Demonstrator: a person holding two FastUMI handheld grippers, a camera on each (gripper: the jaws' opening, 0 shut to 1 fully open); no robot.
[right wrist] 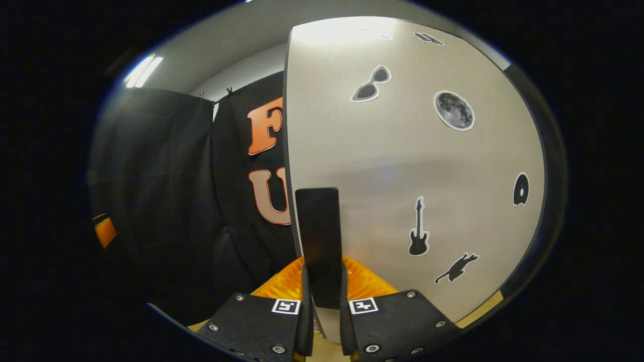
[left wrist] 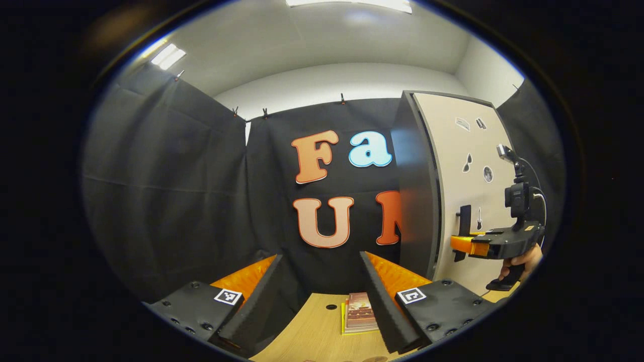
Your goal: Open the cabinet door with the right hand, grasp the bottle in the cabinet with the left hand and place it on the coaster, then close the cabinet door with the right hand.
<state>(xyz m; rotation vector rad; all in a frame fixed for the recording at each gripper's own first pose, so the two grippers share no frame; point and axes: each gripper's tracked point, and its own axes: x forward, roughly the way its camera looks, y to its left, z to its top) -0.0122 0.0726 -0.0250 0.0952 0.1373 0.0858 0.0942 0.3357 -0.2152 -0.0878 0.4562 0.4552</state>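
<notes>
The cabinet door (right wrist: 402,166) has a smooth, matt pale face with flat stickers; its handle (right wrist: 318,241) looks like dark matt plastic. Below the cabinet door, the bench (left wrist: 317,332) is light wood-grain, carrying glossy paper booklets (left wrist: 359,312).

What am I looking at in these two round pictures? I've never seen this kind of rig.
A person holds a two-finger gripper in each hand; each carries a fisheye camera looking along its own fingers. In the left gripper view, the left gripper is open, holding nothing, above a light wooden table where a small stack of booklets lies. At the right edge a hand holds the right gripper at the flat black handle of the pale cabinet door. In the right gripper view, the right gripper is closed on that handle, the sticker-covered door right behind it.
</notes>
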